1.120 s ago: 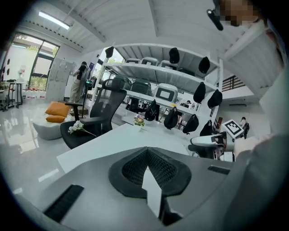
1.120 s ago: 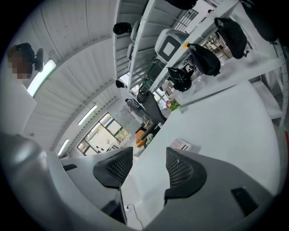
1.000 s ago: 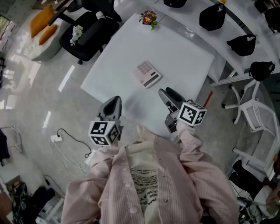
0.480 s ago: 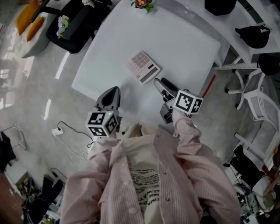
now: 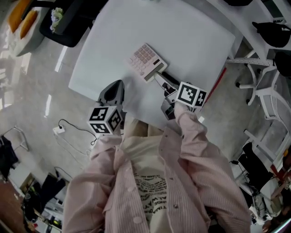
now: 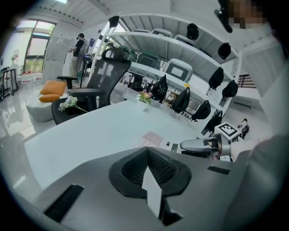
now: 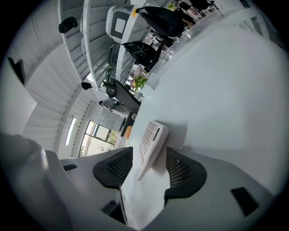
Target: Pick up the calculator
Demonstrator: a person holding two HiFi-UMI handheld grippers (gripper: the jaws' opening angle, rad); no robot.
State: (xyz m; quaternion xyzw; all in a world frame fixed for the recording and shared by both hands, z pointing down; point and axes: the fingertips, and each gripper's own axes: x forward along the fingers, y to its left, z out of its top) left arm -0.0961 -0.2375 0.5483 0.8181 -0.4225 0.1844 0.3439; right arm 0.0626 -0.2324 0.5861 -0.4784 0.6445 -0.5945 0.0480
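The calculator (image 5: pixel 145 61), pale with pinkish keys, lies flat on the white table (image 5: pixel 191 36). My right gripper (image 5: pixel 160 78) reaches its near end. In the right gripper view the calculator (image 7: pixel 150 143) stands between the two open black pads (image 7: pixel 115 169), with a gap on each side. My left gripper (image 5: pixel 113 91) hovers at the table's near edge, left of the calculator and apart from it. In the left gripper view its pads (image 6: pixel 133 167) meet with nothing between them, and the calculator (image 6: pixel 152 137) and right gripper (image 6: pixel 198 144) show beyond.
A black office chair (image 5: pixel 63 27) with white flowers (image 5: pixel 57 13) stands at the table's far left. White chairs (image 5: pixel 268 104) stand to the right. A cable and power strip (image 5: pixel 59 130) lie on the floor at left. Black caps (image 5: pixel 273 32) hang on racks behind.
My right gripper has moved forward to the calculator, and its jaws now straddle the near end. The left gripper has hardly moved. The head view has tilted closer to the table.
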